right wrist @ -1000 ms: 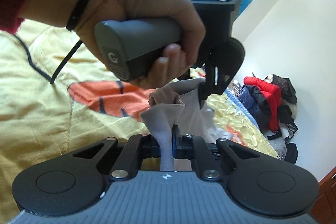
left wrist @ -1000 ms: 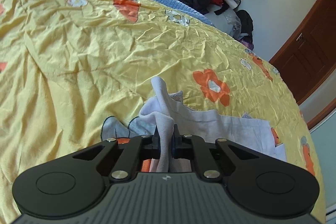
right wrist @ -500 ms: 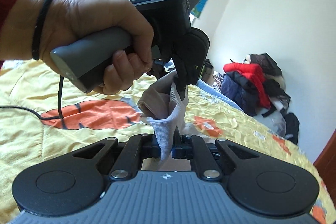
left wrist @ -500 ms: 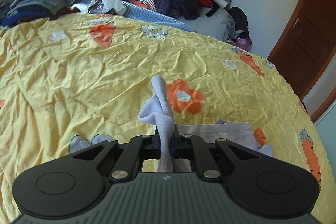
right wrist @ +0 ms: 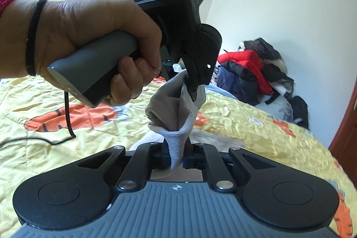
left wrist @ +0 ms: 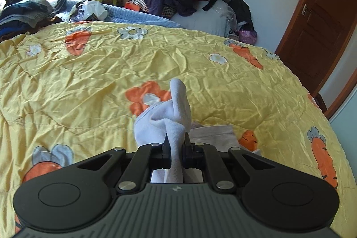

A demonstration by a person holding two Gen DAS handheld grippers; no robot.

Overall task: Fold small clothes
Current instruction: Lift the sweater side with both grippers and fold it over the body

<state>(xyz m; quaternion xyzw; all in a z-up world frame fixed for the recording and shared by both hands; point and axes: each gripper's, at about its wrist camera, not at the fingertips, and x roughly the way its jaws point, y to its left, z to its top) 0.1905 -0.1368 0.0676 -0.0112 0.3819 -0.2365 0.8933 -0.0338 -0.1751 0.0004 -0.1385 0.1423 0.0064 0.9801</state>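
Sock (left wrist: 178,117) held clear of the bed (left wrist: 78,86) between two grippers: left gripper (left wrist: 176,148) clamps one end, right gripper (right wrist: 176,153) the other, both jaws shut on fabric. Its long axis runs gripper to gripper, slack and bunched mid-span. Judged step: carrying for a fold. Next: lower it flat, ends aligned.

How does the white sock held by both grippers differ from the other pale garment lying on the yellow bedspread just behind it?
The white sock is lifted and bunched, standing up from the left gripper; the pale garment lies flat on the yellow bedspread. The sock is clamped at two places, its other end in the right gripper; nothing grips the garment. The sock is ribbed knit, the garment smooth. Both are light-coloured small clothes.
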